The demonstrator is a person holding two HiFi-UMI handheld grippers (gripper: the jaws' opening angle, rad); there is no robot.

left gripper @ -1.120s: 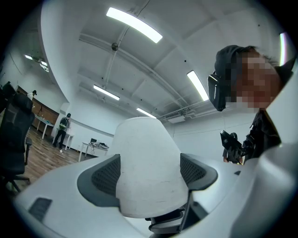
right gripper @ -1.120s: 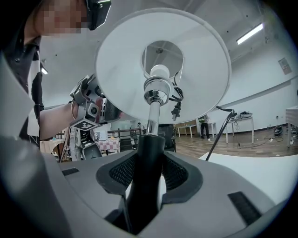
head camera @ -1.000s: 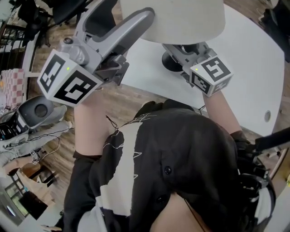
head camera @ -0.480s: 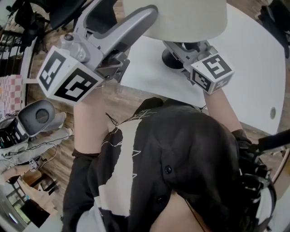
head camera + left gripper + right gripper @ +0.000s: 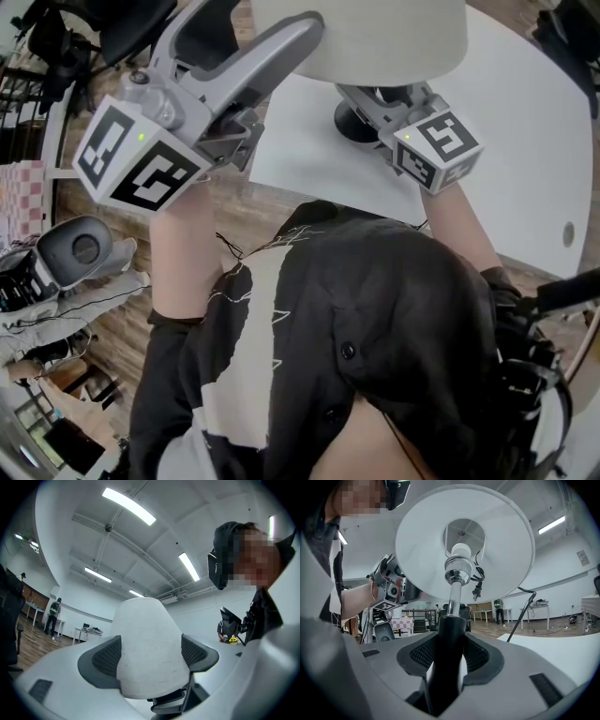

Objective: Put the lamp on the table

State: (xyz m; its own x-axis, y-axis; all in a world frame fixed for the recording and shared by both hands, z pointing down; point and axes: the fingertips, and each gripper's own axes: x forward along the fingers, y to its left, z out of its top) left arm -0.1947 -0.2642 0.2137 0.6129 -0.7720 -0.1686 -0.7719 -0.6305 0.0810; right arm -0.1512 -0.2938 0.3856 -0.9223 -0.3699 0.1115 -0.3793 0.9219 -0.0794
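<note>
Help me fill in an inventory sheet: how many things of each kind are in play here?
lamp: 1
grippers: 2, the left gripper closed on the shade and the right gripper closed on the black stem
white table: 1
Total: 4

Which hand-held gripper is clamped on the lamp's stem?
The right hand-held gripper: its jaws close on the dark stem below the bulb, while the left hand-held gripper grips the white shade.
</note>
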